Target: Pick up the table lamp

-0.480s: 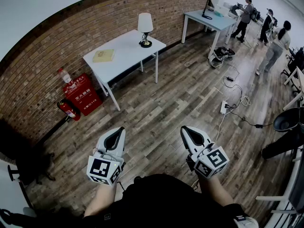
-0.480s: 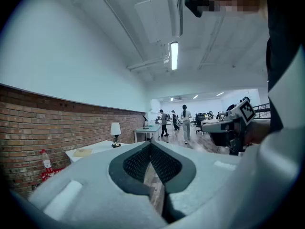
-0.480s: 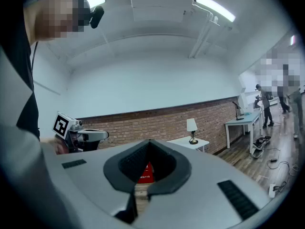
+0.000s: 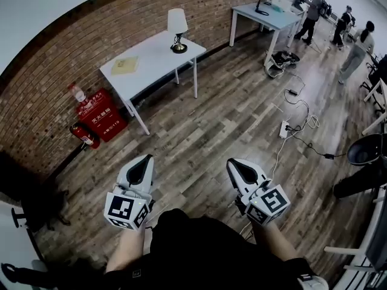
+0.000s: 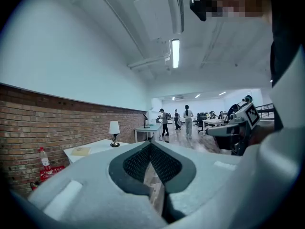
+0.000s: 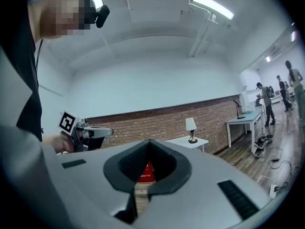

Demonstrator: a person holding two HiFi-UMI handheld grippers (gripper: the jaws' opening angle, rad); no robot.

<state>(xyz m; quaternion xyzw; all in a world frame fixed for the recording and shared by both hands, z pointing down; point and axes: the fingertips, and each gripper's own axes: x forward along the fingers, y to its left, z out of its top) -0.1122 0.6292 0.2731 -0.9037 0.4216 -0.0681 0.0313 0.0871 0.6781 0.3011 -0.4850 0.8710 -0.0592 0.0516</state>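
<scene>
Two shut and empty: left hand-held gripper [image 4: 148,157], right hand-held gripper [image 4: 232,162].
Held both level over the wooden floor [image 4: 224,119], jaws pressed together on nothing; saw one table lamp [image 4: 177,30] upright at one end of one white surface [image 4: 151,59] by the brick wall, well apart, one yellowish folder [image 4: 125,65] flat nearby, three people [image 4: 312,8] beyond.

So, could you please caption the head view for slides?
Left hand-held gripper and right hand-held gripper, both shut and empty, face the table lamp on the white table.
</scene>
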